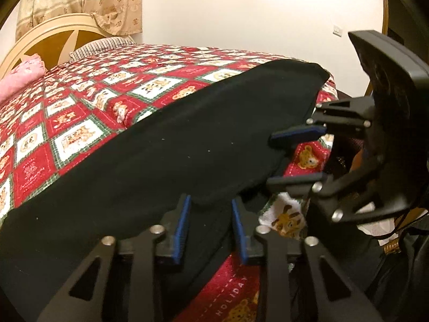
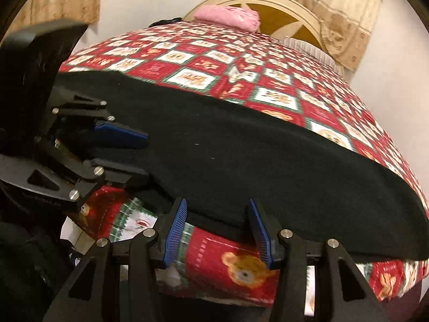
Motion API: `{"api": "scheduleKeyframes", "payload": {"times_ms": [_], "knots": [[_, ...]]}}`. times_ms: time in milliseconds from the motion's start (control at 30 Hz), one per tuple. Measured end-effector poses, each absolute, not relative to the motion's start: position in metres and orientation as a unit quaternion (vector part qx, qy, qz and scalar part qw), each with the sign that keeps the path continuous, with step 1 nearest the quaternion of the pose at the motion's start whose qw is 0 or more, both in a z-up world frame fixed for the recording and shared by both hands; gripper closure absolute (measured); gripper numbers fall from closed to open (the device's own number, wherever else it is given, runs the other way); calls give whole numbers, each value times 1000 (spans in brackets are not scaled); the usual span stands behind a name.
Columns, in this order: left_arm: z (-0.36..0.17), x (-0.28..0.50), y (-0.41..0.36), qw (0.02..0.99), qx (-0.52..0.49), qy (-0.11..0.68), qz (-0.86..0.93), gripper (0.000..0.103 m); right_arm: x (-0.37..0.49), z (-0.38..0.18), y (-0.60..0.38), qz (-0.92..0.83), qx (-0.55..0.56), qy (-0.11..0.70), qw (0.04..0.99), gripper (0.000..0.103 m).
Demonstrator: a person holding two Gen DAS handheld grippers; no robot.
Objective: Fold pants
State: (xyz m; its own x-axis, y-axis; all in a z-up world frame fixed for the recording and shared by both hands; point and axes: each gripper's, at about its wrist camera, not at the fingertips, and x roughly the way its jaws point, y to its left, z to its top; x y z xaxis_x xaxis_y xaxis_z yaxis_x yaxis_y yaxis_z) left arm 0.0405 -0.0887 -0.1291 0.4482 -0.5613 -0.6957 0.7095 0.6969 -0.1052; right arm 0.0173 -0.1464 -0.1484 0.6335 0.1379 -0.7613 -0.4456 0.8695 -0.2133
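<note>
Black pants (image 1: 166, 150) lie flat as a long band across the near part of a bed with a red holiday bear quilt (image 1: 80, 112). My left gripper (image 1: 210, 201) is open, its blue pads on either side of the pants' near edge. My right gripper (image 1: 270, 159) shows at the right of the left wrist view, open, at the same edge. In the right wrist view the pants (image 2: 254, 155) span the frame; my right gripper (image 2: 218, 205) is open at their near edge, above the quilt's overhang (image 2: 228, 263). My left gripper (image 2: 146, 155) shows at the left, open.
A cream and brown headboard (image 1: 48, 40) stands at the bed's head, with a pink folded cloth (image 2: 228, 17) and a striped pillow (image 1: 99, 47) beside it. Patterned curtains (image 1: 88, 0) hang behind. A white wall (image 1: 254, 16) with a switch (image 1: 337, 30) lies beyond the bed.
</note>
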Motion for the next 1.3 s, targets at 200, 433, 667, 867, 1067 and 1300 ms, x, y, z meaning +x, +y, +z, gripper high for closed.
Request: {"api": "scheduleKeyframes", "payload": {"times_ms": [200, 433, 667, 867, 1067, 1300], "knots": [[-124, 36, -86, 843, 93, 361, -387, 96, 21, -150, -134, 174, -198, 383, 885, 96], [-110, 23, -77, 833, 83, 356, -416, 96, 4, -130, -134, 183, -198, 361, 893, 100], [-132, 30, -82, 831, 85, 378, -400, 95, 11, -155, -134, 183, -203, 380, 884, 100], [-114, 19, -73, 838, 85, 351, -409, 93, 10, -149, -144, 189, -185, 390, 882, 68], [-100, 20, -53, 859, 66, 322, -393, 64, 13, -115, -205, 164, -95, 386, 903, 61], [-121, 40, -47, 862, 60, 349, -363, 63, 43, -53, -350, 13, 40, 339, 940, 61]]}}
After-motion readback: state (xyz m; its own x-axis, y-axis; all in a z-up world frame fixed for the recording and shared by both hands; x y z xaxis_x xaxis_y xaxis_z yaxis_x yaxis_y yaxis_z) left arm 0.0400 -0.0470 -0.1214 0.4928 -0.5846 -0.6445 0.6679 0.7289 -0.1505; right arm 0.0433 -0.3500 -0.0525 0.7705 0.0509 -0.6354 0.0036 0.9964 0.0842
